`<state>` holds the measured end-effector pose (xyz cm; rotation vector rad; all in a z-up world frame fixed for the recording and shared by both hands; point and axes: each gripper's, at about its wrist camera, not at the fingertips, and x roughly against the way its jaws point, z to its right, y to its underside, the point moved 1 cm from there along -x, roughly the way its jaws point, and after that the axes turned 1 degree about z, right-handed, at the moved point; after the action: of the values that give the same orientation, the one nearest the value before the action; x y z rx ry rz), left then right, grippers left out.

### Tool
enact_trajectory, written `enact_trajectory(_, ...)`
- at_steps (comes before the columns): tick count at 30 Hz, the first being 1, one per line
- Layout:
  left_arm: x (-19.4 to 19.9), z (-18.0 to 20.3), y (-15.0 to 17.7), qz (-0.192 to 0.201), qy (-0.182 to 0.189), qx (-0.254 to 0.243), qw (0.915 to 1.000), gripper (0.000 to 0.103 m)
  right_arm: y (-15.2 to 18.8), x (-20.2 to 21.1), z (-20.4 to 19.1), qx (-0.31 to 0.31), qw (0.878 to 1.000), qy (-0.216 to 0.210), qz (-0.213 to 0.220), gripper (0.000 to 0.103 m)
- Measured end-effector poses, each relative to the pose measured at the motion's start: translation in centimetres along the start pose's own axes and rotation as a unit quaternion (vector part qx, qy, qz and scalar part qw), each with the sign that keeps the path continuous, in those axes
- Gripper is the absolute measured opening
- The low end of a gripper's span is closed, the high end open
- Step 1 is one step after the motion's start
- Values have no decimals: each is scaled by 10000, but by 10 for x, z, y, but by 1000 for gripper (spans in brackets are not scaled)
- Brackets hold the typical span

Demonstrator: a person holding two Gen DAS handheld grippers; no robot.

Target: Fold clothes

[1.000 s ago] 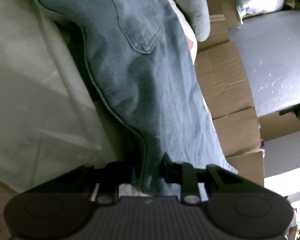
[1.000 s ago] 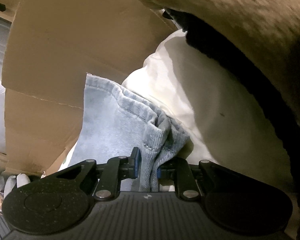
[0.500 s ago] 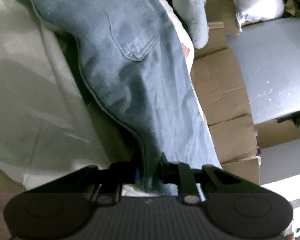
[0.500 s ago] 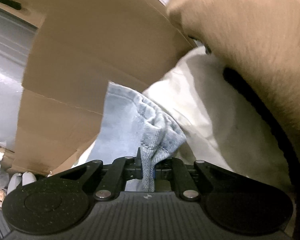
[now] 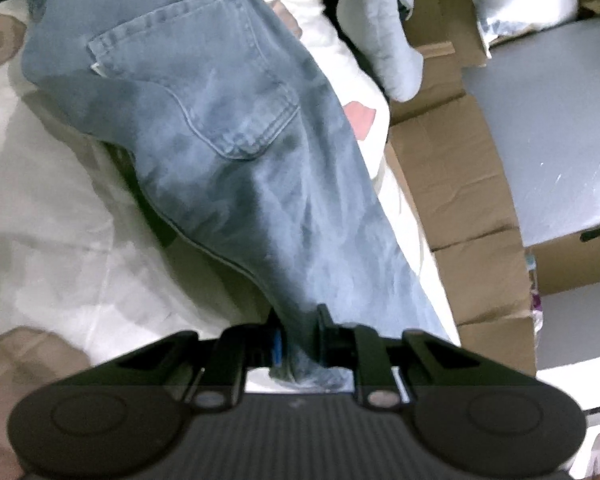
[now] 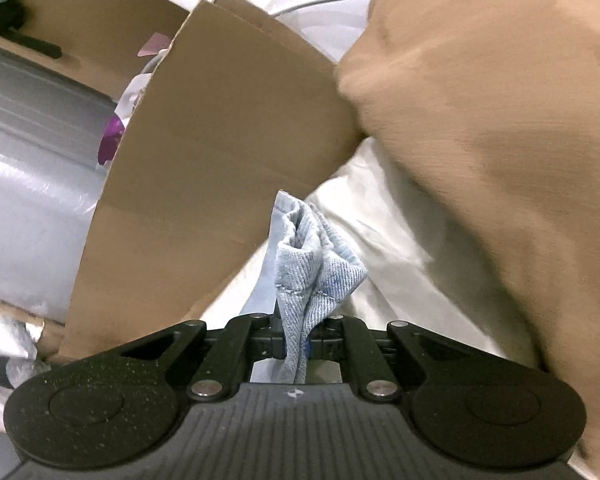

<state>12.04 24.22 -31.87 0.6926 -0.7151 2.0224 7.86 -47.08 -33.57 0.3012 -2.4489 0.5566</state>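
Note:
A pair of light blue jeans (image 5: 236, 152) stretches from the top left of the left wrist view down to my left gripper (image 5: 298, 332), which is shut on the leg's edge. A back pocket (image 5: 204, 92) faces up. The jeans lie over a white sheet (image 5: 60, 216). In the right wrist view my right gripper (image 6: 298, 346) is shut on a bunched denim hem (image 6: 312, 264) that sticks up between the fingers, lifted above the white sheet (image 6: 400, 248).
Flattened cardboard boxes (image 5: 452, 184) line the right side of the bed, with a grey surface (image 5: 548, 128) beyond. A pale blue plush limb (image 5: 384, 28) hangs at the top. In the right wrist view, cardboard (image 6: 220, 152) stands close ahead and a tan fabric mass (image 6: 500, 120) fills the right.
The left gripper has pulled back, so more of the jeans and the pocket show. The right gripper has closed tighter on the hem and lifted it away from the sheet.

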Motion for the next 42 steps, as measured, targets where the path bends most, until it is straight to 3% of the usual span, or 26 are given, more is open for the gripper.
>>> enact_trajectory(9, 25, 2, 15, -212, -326, -52, 9992, 16, 20, 63, 23, 46, 9998, 86, -168, 5)
enact_trajectory(32, 61, 22, 93, -820, -570, -330, 9945, 16, 74, 250, 124, -199, 9971, 727, 56, 5)
enact_trajectory(42, 82, 3, 123, -1057, -741, -390, 9909, 16, 105, 292, 175, -388, 9937, 1048, -82, 5)
